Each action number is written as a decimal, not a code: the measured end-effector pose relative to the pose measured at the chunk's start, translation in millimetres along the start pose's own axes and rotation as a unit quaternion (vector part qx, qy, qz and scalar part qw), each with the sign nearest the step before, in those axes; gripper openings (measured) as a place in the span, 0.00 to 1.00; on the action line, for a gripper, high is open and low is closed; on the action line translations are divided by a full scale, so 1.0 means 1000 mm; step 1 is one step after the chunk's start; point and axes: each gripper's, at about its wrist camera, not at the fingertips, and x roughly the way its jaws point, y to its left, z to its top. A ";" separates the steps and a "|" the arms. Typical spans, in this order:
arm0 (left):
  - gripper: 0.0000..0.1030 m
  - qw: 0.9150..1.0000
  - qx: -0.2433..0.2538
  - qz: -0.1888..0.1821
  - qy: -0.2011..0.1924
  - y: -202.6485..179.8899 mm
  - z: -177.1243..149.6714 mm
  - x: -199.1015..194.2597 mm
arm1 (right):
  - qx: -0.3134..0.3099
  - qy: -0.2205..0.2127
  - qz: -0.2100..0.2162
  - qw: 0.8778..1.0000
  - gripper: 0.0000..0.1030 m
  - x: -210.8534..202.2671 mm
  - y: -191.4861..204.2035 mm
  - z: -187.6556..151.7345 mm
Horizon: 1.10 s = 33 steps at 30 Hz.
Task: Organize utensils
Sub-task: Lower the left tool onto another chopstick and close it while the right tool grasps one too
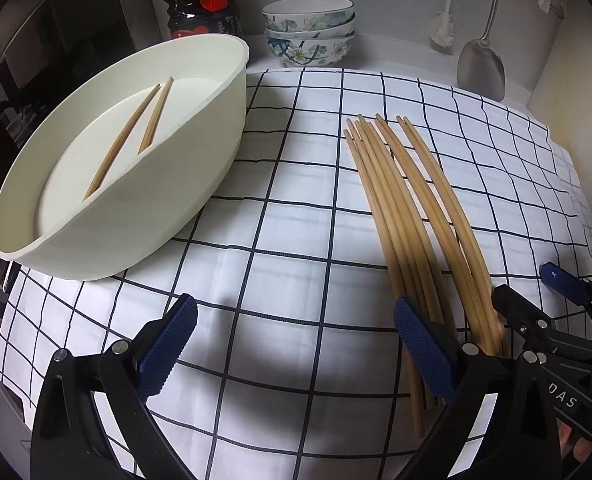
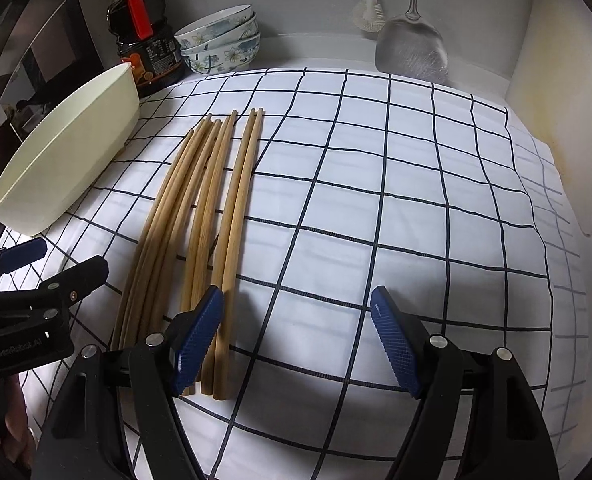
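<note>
Chopsticks (image 2: 199,216) on checked cloth (image 2: 376,200) (tray (image 1: 199,168) beside)

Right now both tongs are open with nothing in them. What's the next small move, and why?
Probably shift the right tongs left and down so the nearest pair of chopsticks sits between the pads, then close. Its left pad already overlaps that pair, nothing is gripped, and two chopsticks already lie in the cream tub. The left tongs are open over bare cloth.
</note>
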 end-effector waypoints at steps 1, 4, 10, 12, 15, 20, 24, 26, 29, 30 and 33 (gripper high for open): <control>0.94 1.000 0.001 0.000 0.000 0.000 0.000 0.000 | -0.002 0.001 0.000 1.000 0.70 0.000 0.000 0.000; 0.94 1.000 0.002 0.002 0.001 -0.002 0.000 0.001 | -0.011 0.001 -0.006 1.000 0.70 -0.001 0.002 -0.002; 0.94 1.000 0.000 0.000 0.006 -0.002 0.000 0.007 | -0.025 0.001 -0.016 1.000 0.70 0.002 0.003 -0.002; 0.94 1.000 0.002 0.001 0.005 -0.005 -0.001 0.008 | -0.038 -0.006 -0.026 0.999 0.70 0.002 0.006 -0.003; 0.94 1.000 0.007 0.005 0.006 -0.008 -0.001 0.010 | -0.029 -0.006 -0.024 0.999 0.70 0.004 0.001 -0.001; 0.94 1.000 0.004 0.002 0.007 -0.009 -0.002 0.012 | -0.022 -0.007 -0.026 0.999 0.70 0.004 -0.006 -0.002; 0.94 1.000 0.002 0.003 0.006 -0.010 -0.001 0.013 | -0.020 -0.007 -0.028 0.999 0.70 0.004 -0.008 -0.002; 0.94 1.000 -0.001 0.001 0.009 -0.011 0.001 0.014 | -0.020 -0.007 -0.027 0.999 0.70 0.004 -0.007 -0.002; 0.94 1.000 -0.002 -0.002 0.011 -0.013 0.001 0.016 | -0.020 -0.008 -0.028 0.999 0.70 0.004 -0.008 -0.002; 0.94 1.000 -0.001 -0.001 0.010 -0.014 0.002 0.017 | -0.020 -0.008 -0.029 0.999 0.70 0.004 -0.009 -0.002; 0.95 1.000 0.000 0.004 0.012 -0.014 0.002 0.019 | -0.018 -0.008 -0.032 0.999 0.70 0.003 -0.012 -0.002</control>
